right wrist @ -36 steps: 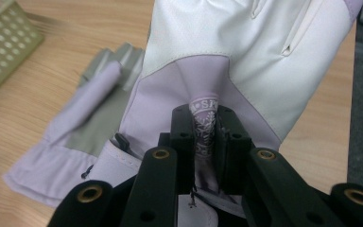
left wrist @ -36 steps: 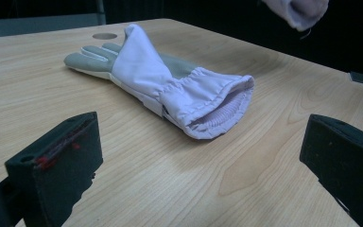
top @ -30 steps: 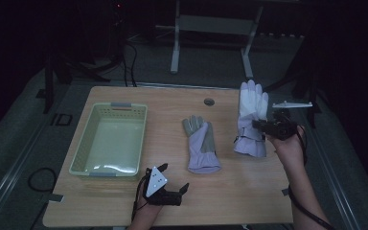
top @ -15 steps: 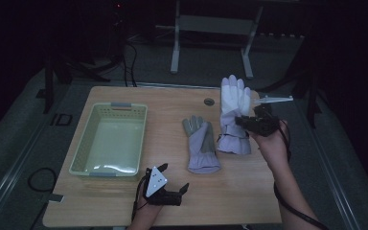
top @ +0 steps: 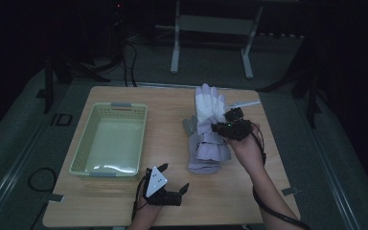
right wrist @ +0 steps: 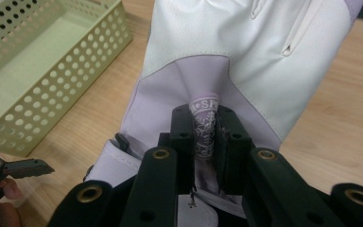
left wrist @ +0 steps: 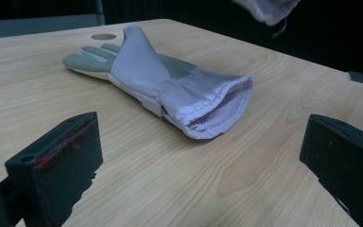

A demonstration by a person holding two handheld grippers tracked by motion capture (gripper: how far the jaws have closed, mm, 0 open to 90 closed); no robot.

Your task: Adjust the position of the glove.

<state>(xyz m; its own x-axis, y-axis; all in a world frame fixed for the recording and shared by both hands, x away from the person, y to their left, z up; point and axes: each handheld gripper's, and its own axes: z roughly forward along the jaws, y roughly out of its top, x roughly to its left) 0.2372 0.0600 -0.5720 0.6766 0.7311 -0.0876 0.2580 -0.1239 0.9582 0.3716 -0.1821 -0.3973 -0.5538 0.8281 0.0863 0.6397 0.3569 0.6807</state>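
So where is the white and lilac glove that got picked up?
In the high view, the white and lilac glove hangs pinched in the right gripper, right of the pale green basket and partly over the grey and lilac glove lying on the table.

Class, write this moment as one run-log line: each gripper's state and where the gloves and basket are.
right gripper: shut on white glove, carried above grey glove | left gripper: open, near table edge | basket: left
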